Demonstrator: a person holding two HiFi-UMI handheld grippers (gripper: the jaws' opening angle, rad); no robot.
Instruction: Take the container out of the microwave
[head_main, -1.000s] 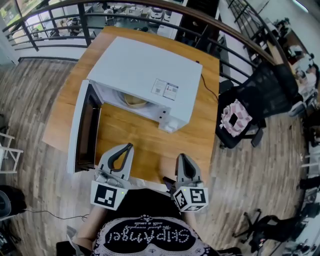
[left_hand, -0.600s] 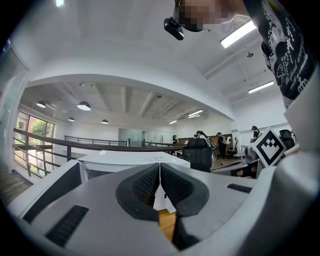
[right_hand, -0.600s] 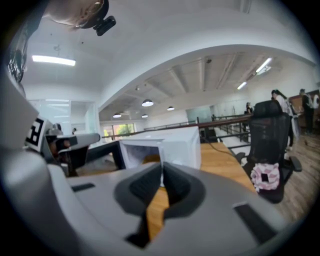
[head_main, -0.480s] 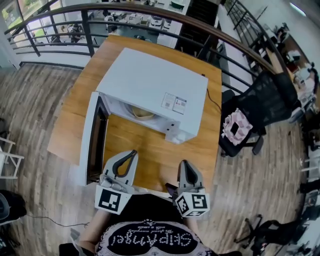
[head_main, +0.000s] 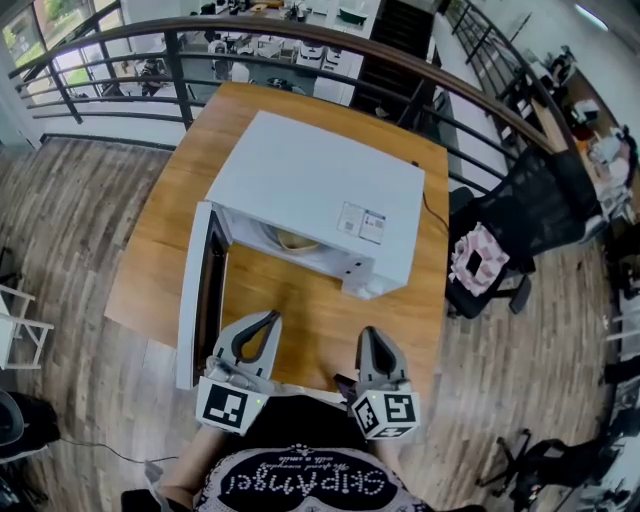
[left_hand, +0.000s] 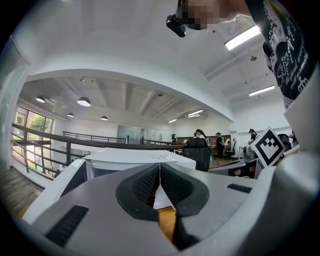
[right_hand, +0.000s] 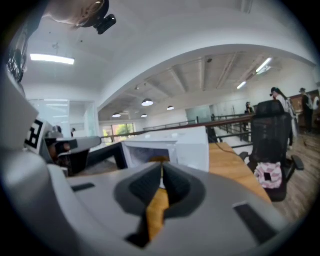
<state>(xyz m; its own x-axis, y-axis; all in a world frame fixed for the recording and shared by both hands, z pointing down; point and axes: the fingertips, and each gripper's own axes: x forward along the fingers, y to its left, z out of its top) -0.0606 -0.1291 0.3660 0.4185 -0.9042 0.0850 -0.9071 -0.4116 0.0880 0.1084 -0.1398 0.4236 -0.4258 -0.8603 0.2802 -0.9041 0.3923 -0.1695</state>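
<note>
A white microwave (head_main: 320, 185) stands on the wooden table (head_main: 160, 250), its door (head_main: 203, 295) swung wide open to the left. Inside the cavity sits a tan, bowl-like container (head_main: 295, 240), only partly visible; it also shows in the right gripper view as the container (right_hand: 159, 159) just above the jaws. My left gripper (head_main: 270, 318) hovers over the table's near edge, beside the door, shut and empty. Further right, my right gripper (head_main: 368, 333) is shut with nothing in it, in front of the microwave's control side. Both are well short of the cavity.
A black office chair (head_main: 520, 200) with a pink cushion (head_main: 478, 255) stands right of the table. A dark metal railing (head_main: 300, 40) runs behind the table. A black cable (head_main: 432, 215) trails off the microwave's right side. In the left gripper view, the microwave (left_hand: 135, 159) is ahead.
Both grippers have edged forward toward the microwave, staying shut and empty. The head view has shifted, so the microwave sits lower and further right in the picture.
</note>
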